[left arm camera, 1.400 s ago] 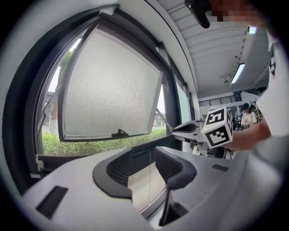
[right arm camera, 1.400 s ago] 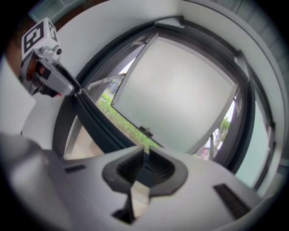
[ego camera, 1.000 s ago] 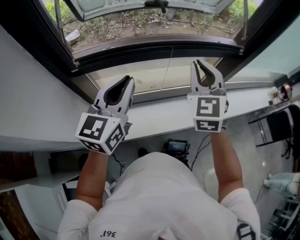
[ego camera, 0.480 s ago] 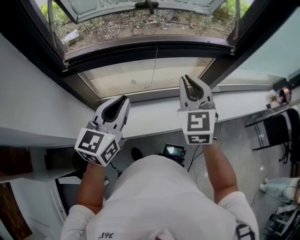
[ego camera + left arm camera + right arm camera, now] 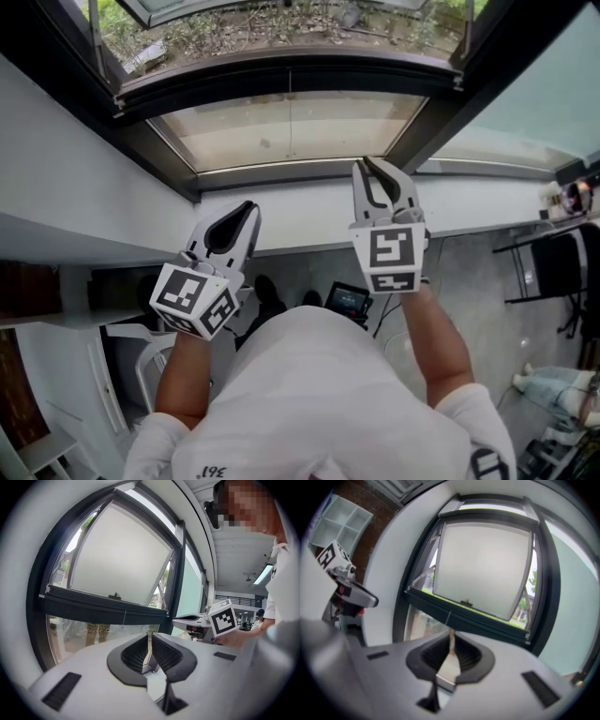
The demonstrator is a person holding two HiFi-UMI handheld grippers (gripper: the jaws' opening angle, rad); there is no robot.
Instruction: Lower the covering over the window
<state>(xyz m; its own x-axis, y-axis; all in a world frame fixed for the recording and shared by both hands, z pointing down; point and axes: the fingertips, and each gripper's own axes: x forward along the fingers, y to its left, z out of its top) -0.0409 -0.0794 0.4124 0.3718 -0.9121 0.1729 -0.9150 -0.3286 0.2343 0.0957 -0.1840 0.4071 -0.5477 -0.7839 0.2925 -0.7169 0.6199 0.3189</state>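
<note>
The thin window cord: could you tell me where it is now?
Head view, top centre: the thin cord hangs before the lower pane, below the dark crossbar.

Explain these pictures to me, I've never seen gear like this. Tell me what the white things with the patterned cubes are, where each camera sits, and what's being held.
A person holds a hand-worked gripper in each hand: the left gripper and the right gripper. Each patterned cube is part of its tool. The head view comes from a camera on the person's head, looking down past the arms. The other two views come from cameras riding on the grippers, looking along their jaws. Both point at a window with its sash tilted open, above a white sill. Both pairs of jaws are closed, with nothing held.
</note>
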